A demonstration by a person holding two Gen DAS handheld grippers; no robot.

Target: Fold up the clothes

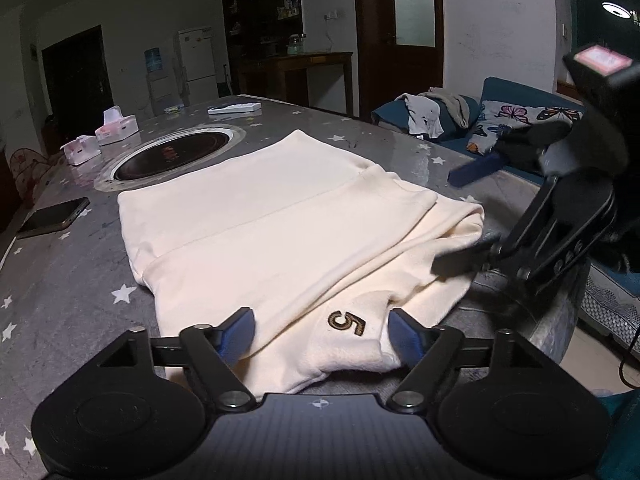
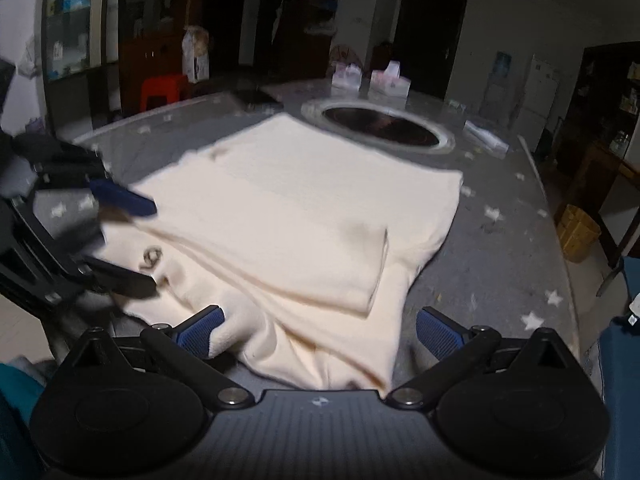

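Observation:
A cream garment (image 1: 256, 216) with an embroidered "5" (image 1: 347, 324) lies folded on the grey star-patterned table (image 1: 60, 280). It also shows in the right wrist view (image 2: 304, 216). My left gripper (image 1: 320, 336) is open, its blue pads on either side of the near corner with the "5". My right gripper (image 2: 320, 330) is open, its pads straddling the garment's near edge. In the left wrist view the right gripper (image 1: 476, 208) is at the garment's right side. In the right wrist view the left gripper (image 2: 128, 240) is at the garment's left corner.
A round black cooktop (image 1: 172, 156) is set in the table beyond the garment. A phone (image 1: 54, 218) lies at the left edge. Tissue boxes (image 1: 116, 126) and a white remote (image 1: 234, 109) sit farther back. A sofa with clothes (image 1: 436, 114) stands right of the table.

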